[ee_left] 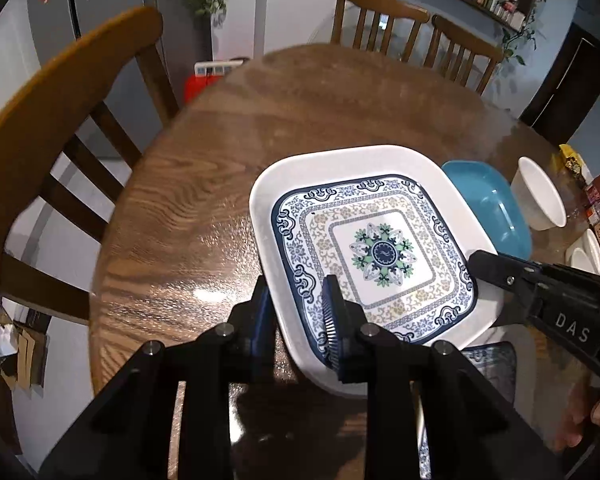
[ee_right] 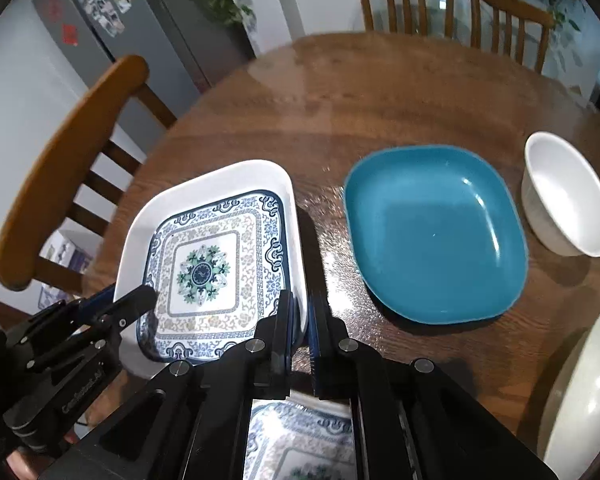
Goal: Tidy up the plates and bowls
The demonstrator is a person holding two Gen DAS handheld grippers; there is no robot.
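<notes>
A square white plate with a blue floral pattern (ee_left: 380, 254) is held tilted above the round wooden table (ee_left: 300, 108), centre-right in the left wrist view. The left gripper (ee_left: 298, 316) is clamped on its near-left rim; the right gripper (ee_right: 300, 334) pinches the rim at lower centre of its own view. Right of it lie a teal square plate (ee_right: 434, 236) and a white bowl (ee_right: 566, 194). Another patterned plate (ee_right: 300, 436) lies beneath.

You saw a white plate (ee_left: 380, 248) with blue-green floral pattern, a teal plate (ee_right: 436, 236), a white bowl (ee_right: 568, 196), and a brown wood-grain table (ee_right: 380, 100).
</notes>
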